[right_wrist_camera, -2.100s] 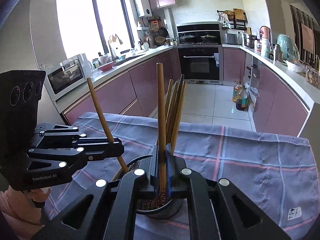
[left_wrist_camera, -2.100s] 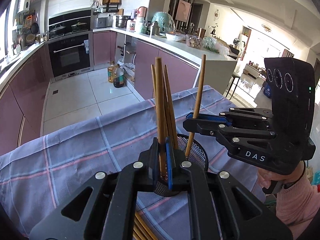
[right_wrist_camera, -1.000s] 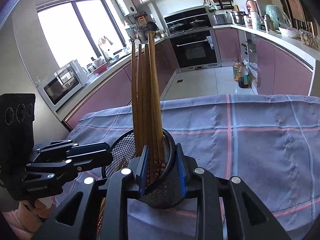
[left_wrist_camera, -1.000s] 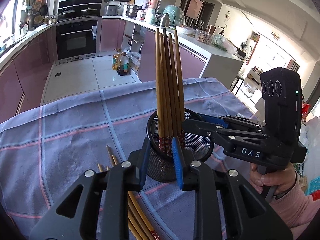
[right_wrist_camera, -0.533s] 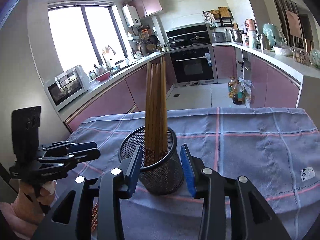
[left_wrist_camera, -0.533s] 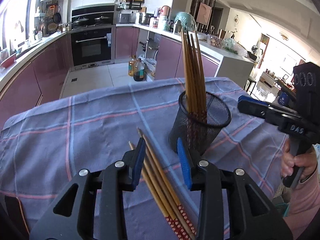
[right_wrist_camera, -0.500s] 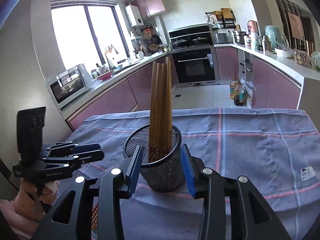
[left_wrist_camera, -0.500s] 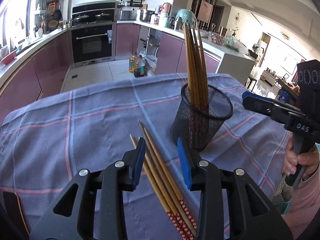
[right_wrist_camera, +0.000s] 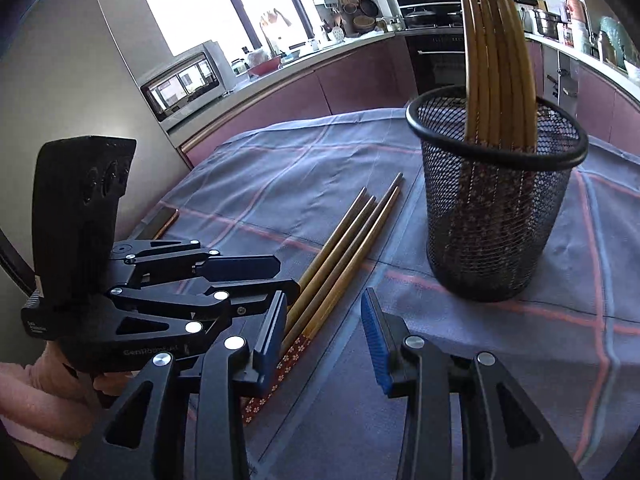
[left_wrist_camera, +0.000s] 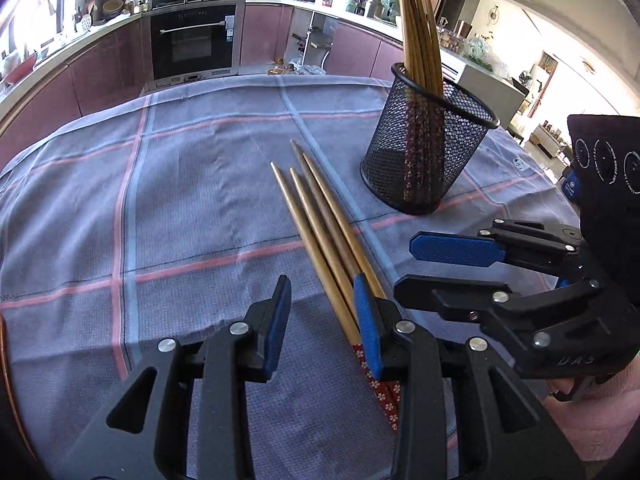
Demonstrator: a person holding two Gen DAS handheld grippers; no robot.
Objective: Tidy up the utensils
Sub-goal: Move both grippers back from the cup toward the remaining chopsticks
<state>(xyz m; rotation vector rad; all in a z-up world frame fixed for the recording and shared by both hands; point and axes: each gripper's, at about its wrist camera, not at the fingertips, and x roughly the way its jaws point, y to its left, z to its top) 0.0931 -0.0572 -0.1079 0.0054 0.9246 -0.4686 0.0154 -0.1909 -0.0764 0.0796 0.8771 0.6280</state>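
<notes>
Three loose wooden chopsticks (left_wrist_camera: 320, 220) (right_wrist_camera: 344, 240) lie side by side on the cloth, their red patterned ends towards me. A black mesh cup (left_wrist_camera: 424, 152) (right_wrist_camera: 496, 216) stands upright beyond them with several chopsticks (left_wrist_camera: 416, 28) (right_wrist_camera: 496, 60) in it. My left gripper (left_wrist_camera: 322, 300) (right_wrist_camera: 286, 276) hovers open over the thick ends, the chopsticks running beside its right pad, untouched. My right gripper (right_wrist_camera: 324, 312) (left_wrist_camera: 404, 264) is open too, close beside the left one, with the patterned ends by its left finger.
A purple checked cloth (left_wrist_camera: 180, 200) covers the table, and a wooden table edge (left_wrist_camera: 4, 360) shows at the far left. A pink sleeve (left_wrist_camera: 600, 420) holds the right gripper. Kitchen cabinets, an oven and a microwave (right_wrist_camera: 184, 80) stand well behind.
Both grippers let go of chopsticks they had put in the cup, opened, drew back from the cup and came down over the loose chopsticks, now side by side.
</notes>
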